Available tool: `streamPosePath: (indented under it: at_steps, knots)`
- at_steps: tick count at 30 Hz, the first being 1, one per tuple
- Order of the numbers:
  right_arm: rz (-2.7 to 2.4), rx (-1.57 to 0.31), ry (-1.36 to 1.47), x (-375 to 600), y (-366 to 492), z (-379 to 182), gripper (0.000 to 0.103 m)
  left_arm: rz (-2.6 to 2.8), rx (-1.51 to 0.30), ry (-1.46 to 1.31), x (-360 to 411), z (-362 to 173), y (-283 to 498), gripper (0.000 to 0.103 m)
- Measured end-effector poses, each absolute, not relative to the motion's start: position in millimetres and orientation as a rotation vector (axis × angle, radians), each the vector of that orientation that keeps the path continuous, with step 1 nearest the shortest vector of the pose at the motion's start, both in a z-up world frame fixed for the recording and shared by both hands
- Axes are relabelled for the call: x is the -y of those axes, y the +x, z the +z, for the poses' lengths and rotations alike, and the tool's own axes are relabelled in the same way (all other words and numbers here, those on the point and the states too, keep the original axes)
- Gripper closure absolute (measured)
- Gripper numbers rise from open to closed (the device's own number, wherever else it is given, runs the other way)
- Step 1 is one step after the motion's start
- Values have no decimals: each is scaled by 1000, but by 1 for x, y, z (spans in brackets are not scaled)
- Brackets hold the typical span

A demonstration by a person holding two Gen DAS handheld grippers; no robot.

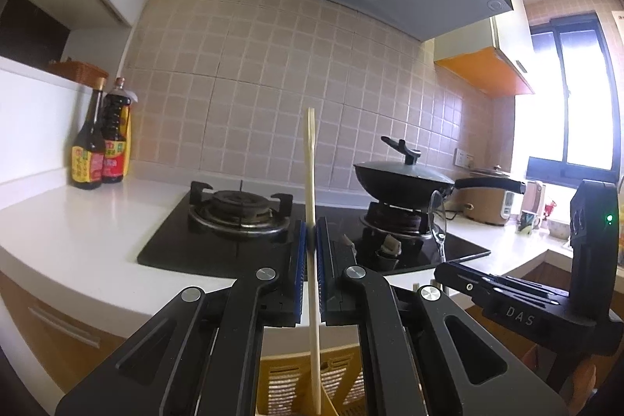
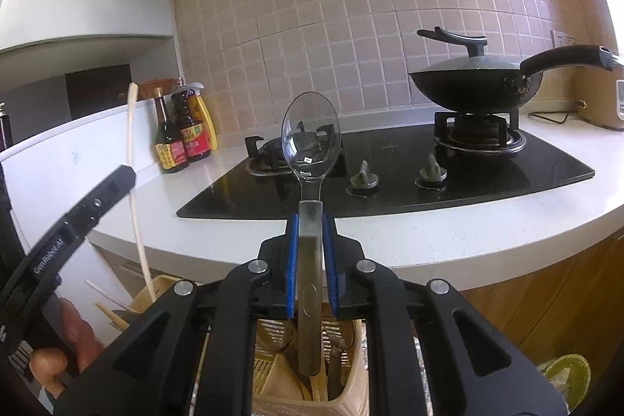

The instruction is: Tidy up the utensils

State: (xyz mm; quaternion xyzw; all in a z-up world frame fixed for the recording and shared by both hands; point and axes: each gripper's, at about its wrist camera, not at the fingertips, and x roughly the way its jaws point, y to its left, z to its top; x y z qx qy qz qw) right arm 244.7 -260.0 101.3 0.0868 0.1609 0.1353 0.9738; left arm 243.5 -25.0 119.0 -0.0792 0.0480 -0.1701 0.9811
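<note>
My left gripper (image 1: 311, 236) is shut on a pale wooden chopstick (image 1: 311, 158) that stands upright, its lower end reaching down into a tan slatted utensil holder (image 1: 280, 385). My right gripper (image 2: 311, 244) is shut on the handle of a metal spoon (image 2: 311, 139), bowl pointing up, handle end hanging over the utensil holder (image 2: 343, 392). The holder has several wooden utensils in it. The right gripper and spoon also show at the right of the left wrist view (image 1: 438, 221); the left gripper and chopstick (image 2: 134, 158) show at the left of the right wrist view.
A black gas hob (image 2: 390, 178) sits in the white counter (image 2: 487, 229), with a lidded black wok (image 2: 474, 80) on the right burner. Sauce bottles (image 2: 183, 135) stand at the back left. A rice cooker (image 1: 489, 205) sits far right.
</note>
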Motion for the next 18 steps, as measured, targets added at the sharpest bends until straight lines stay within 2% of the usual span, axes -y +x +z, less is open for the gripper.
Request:
streamPosePath:
  at_steps: [2,3,6,10,12,18]
  knots:
    - [276,-333,175,262,239,101,91,-341,-97,-164,24,117,241,81]
    - [275,-334,178,264,237,101,90,-346,-102,-166,23,117,239,80]
    - [273,-336,182,270,223,103,74,-357,-115,-176,19,117,231,73]
    - [272,-357,178,276,193,103,73,-356,-137,-178,11,118,207,61]
    - [263,-376,171,277,174,99,73,-356,-159,-169,8,115,191,52]
    - [254,-455,171,272,129,71,73,-328,-228,-155,4,91,136,45]
